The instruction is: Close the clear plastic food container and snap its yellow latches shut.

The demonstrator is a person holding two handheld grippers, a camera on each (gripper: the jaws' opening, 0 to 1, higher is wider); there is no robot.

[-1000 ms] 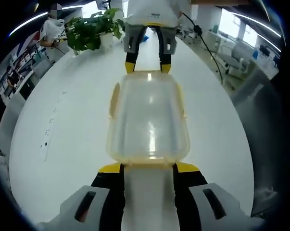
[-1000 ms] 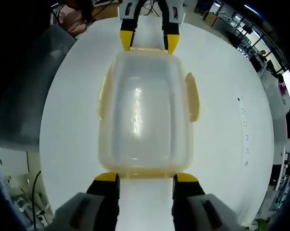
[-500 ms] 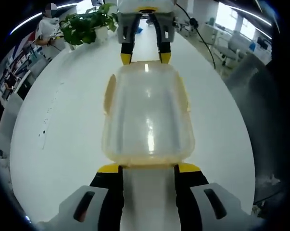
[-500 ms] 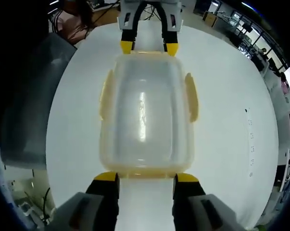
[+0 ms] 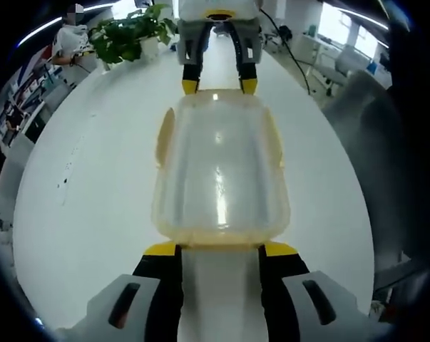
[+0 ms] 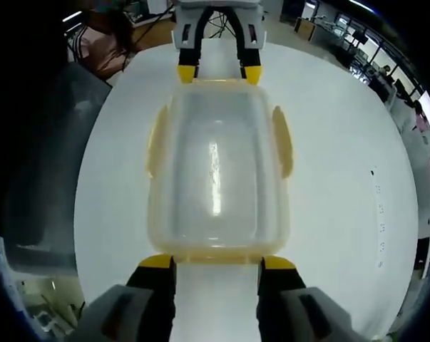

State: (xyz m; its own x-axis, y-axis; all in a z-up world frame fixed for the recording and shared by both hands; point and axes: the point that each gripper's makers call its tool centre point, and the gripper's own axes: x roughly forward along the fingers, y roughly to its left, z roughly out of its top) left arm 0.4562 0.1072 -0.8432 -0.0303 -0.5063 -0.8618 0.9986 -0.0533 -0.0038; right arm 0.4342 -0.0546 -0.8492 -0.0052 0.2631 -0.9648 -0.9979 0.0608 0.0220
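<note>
Container: clear plastic food container point(image 5: 218, 171), a rounded rectangle with soft corners and a glossy lid that carries a bright streak of reflected light; it sits flat near the middle of the table, lengthwise between the two grippers. In the right gripper view the container point(image 6: 216, 171) shows the same glossy lid.
Lid: seated on the base, its yellow rim running around the whole outline.
Latches: yellow, translucent flaps. The left side latch point(image 5: 163, 139) and the right side latch point(image 5: 275, 146) flare outward from the long sides. In the right gripper view the side latches point(image 6: 156, 142) point(image 6: 282, 141) likewise stand away from the wall. Whether the latches at the two short ends are snapped cannot be told.
Left gripper: left gripper point(image 5: 219, 249), black jaws with yellow tips, spread apart and grasping nothing; the tips sit at the near short end of the container, just beside its rim. It appears at the far end in the right gripper view point(image 6: 219, 73).
Right gripper: right gripper point(image 6: 217, 262), the same build, jaws parted and empty, tips just beside the opposite short end. It appears at the far end in the left gripper view point(image 5: 218, 87).
Table: round, smooth white table point(image 5: 93, 185).
Plant: leafy green plant point(image 5: 129, 39) in a white pot at the far left edge of the table.
</note>
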